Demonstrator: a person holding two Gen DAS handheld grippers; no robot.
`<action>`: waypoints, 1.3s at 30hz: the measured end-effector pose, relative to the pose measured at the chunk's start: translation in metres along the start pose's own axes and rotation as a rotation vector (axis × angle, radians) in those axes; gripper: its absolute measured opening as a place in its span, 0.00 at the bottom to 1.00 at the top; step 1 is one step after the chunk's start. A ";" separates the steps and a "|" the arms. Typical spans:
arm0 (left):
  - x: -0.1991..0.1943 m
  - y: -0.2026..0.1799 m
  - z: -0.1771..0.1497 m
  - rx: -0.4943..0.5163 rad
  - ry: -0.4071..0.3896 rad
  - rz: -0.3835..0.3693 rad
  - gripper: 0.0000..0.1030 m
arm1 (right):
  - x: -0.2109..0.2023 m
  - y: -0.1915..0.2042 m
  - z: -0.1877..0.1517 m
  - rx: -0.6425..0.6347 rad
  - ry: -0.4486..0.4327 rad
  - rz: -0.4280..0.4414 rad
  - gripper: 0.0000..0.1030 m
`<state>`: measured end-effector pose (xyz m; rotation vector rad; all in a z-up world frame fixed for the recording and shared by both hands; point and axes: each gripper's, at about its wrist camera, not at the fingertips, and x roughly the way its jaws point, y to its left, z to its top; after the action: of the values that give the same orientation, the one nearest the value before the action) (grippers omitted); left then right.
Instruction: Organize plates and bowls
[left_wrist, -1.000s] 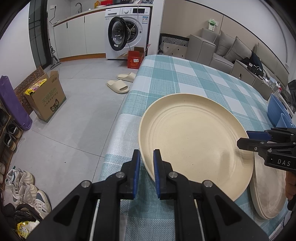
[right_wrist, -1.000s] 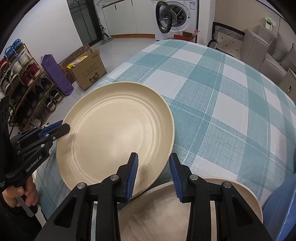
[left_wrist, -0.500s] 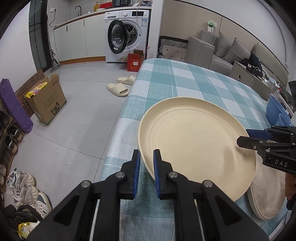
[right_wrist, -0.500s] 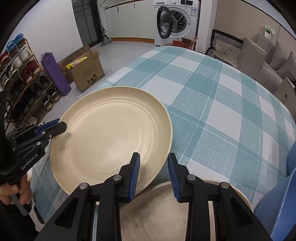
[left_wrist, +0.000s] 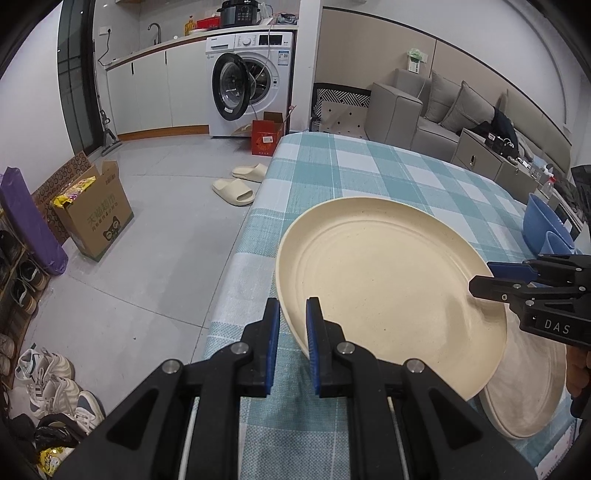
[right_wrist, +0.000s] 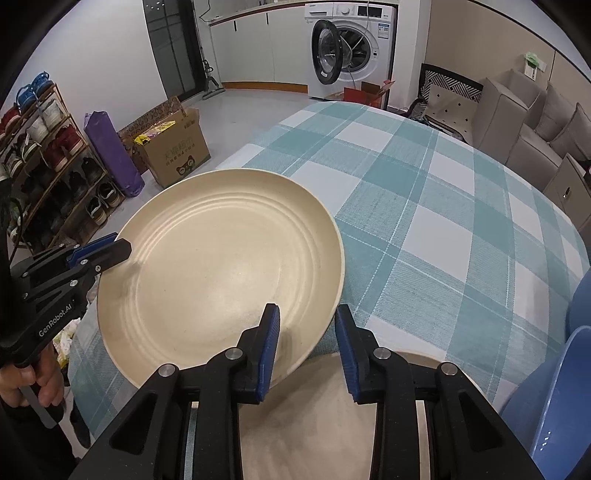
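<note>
A large cream plate (left_wrist: 388, 291) is held above the checked tablecloth, tilted. My left gripper (left_wrist: 291, 332) is shut on its near rim; it shows at the left of the right wrist view (right_wrist: 103, 251). My right gripper (right_wrist: 306, 347) is shut on the opposite rim of the same cream plate (right_wrist: 221, 273), with its jaws wider apart; it shows at the right of the left wrist view (left_wrist: 491, 277). A second beige plate (left_wrist: 528, 387) lies on the table under the raised plate's right edge, also seen below my right gripper (right_wrist: 306, 424).
Blue bowls (left_wrist: 543, 229) stand at the table's right edge, also seen at lower right (right_wrist: 554, 398). The teal checked tablecloth (right_wrist: 424, 206) covers the table. The table's left edge (left_wrist: 236, 258) drops to the floor with a cardboard box (left_wrist: 92, 218) and shoes.
Both grippers have lifted the cream plate higher off the table and carried it a little toward the beige plate. Both grips stay the same.
</note>
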<state>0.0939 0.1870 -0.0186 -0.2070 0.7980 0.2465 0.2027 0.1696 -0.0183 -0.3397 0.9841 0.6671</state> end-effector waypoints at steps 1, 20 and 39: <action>-0.002 -0.001 0.000 0.003 -0.003 -0.001 0.11 | -0.002 -0.001 -0.001 0.002 -0.003 0.001 0.30; -0.018 -0.034 0.002 0.084 -0.027 -0.048 0.12 | -0.049 -0.027 -0.027 0.055 -0.069 0.008 0.31; -0.028 -0.065 -0.001 0.143 -0.041 -0.092 0.12 | -0.079 -0.045 -0.056 0.089 -0.102 -0.024 0.31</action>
<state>0.0936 0.1207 0.0074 -0.1032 0.7604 0.1062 0.1662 0.0766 0.0183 -0.2366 0.9083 0.6112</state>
